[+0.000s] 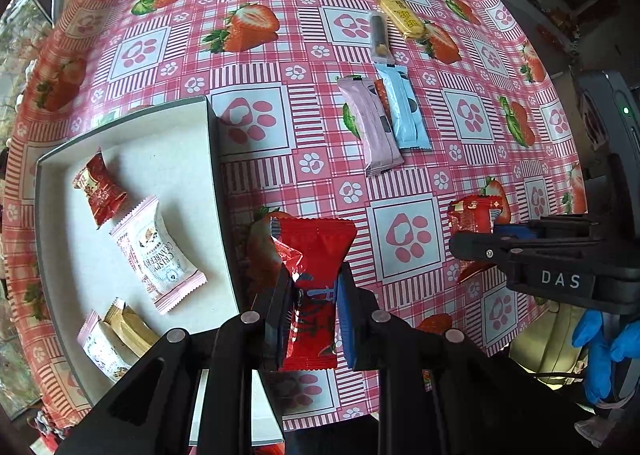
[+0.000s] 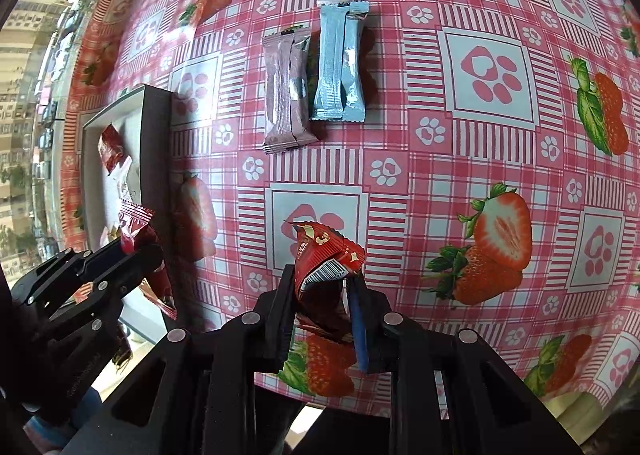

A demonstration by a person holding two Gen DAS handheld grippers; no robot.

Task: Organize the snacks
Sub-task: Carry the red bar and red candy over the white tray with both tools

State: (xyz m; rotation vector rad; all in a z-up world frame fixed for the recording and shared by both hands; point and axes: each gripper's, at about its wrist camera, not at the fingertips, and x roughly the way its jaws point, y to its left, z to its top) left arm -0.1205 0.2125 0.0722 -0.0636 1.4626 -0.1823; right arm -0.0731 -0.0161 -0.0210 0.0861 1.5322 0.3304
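Tray wall (image 1: 218, 175) blocks leftward path; tablecloth (image 1: 320, 191) ahead seemingly open.

Round table (image 1: 304, 159) under pink strawberry-and-paw-print checked cloth, daylight window (image 2: 36, 67) showing buildings at left

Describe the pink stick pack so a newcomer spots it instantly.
Start at the white shallow tray on the strawberry-print tablecloth. On the cloth to its right, two long flat packs lie side by side. The pink foil stick pack is the one nearer the tray; its neighbour, the light blue foil stick pack, differs only in colour.
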